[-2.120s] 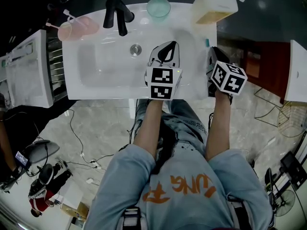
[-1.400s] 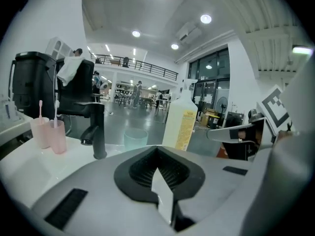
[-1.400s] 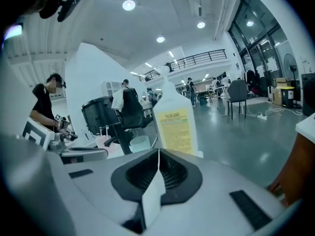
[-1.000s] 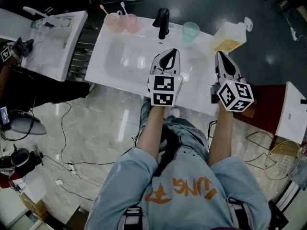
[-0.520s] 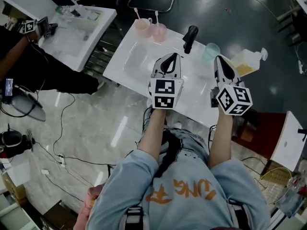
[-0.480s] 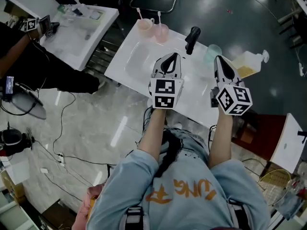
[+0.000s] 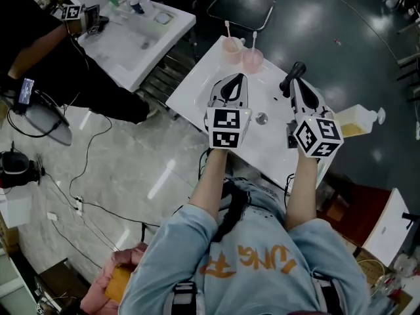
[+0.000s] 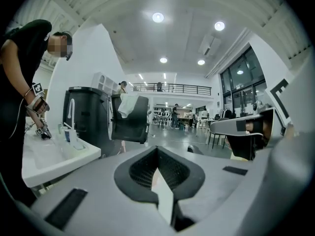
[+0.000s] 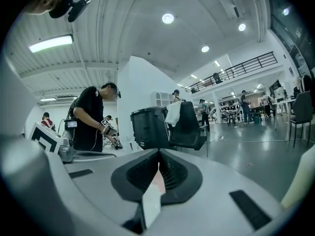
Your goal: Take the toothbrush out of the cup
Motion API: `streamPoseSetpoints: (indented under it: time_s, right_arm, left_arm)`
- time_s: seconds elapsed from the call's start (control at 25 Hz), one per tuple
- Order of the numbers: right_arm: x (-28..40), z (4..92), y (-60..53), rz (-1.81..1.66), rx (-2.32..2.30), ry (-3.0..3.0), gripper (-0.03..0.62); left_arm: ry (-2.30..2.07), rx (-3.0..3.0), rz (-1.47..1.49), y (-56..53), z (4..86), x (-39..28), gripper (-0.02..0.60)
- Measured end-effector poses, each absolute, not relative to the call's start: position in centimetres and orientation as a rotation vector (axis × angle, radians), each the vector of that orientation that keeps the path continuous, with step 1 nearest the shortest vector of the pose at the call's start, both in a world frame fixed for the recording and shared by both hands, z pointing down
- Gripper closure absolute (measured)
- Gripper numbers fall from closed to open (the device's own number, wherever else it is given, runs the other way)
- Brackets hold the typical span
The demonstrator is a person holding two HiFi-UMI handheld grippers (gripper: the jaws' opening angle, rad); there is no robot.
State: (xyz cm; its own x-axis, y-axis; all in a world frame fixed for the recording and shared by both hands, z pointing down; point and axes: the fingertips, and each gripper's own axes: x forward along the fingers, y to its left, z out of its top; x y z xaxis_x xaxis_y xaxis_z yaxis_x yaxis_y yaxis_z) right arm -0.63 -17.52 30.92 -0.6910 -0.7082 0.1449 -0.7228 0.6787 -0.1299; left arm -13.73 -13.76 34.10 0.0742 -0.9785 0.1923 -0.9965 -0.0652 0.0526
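Entry: left claw [image 7: 229, 83], jaws pressed together with nothing between them; right claw [image 7: 296, 87], the same, closed and empty. We hold both above the white basin [image 7: 194, 92], noses pointing towards its far rim; the two gripper views look out over the room and show no cup. Black tap [image 7: 293, 79], just beside the right claw's nose. Two pink cups stand side by side at the far edge of the basin: left cup [image 7: 231, 46] and right cup [image 7: 252, 60]. Each carries one thin pale stick, which we take for a toothbrush: left toothbrush [image 7: 227, 29] and right toothbrush [image 7: 254, 40]. They are too small for us to tell brush end from handle end. Long axis of each: close to upright, lower end hidden in the cup, free end rising clear of the rim. Bearing: the cups lie straight ahead of the left claw, near it; from the right claw they lie ahead and well to its left, past the tap. We judge the left claw the nearer. It would need to open, close across the stick above the rim, and draw it out along its own length.
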Motion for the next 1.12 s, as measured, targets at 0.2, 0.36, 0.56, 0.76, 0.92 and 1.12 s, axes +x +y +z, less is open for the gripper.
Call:
streamPoseSetpoints:
  time_s: [0.2,0.36,0.56,0.76,0.92,1.12]
  right_arm:
    - [-4.8,30.7,-18.7,0.256,1.126,-2.816,0.563]
    - [-7.6,30.9,-19.6,0.239,1.099,-2.800,0.563]
    - [-10.4,32.6,-21.1,0.241,1.096,-2.734,0.563]
    - [-12.7,34.6,-22.5,0.269,1.066,-2.693,0.562]
    - [-14.0,36.6,-24.4,0.280,1.082,-2.618,0.562]
    - [-15.0,38.8,-26.5,0.309,1.108,-2.526,0.560]
  left_arm:
    - [-2.063,2.131,0.159,-14.5,34.0,-17.3,0.574]
    - [-2.070,2.107,0.179,-15.1,34.5,-19.6,0.574]
    - [-2.057,2.088,0.189,-16.2,35.7,-21.8,0.574]
    - [-2.022,2.077,0.197,-17.8,37.4,-23.0,0.574]
    - [-1.970,2.086,0.219,-19.2,38.9,-23.4,0.574]
    - [-1.934,2.076,0.220,-20.8,40.0,-24.7,0.574]
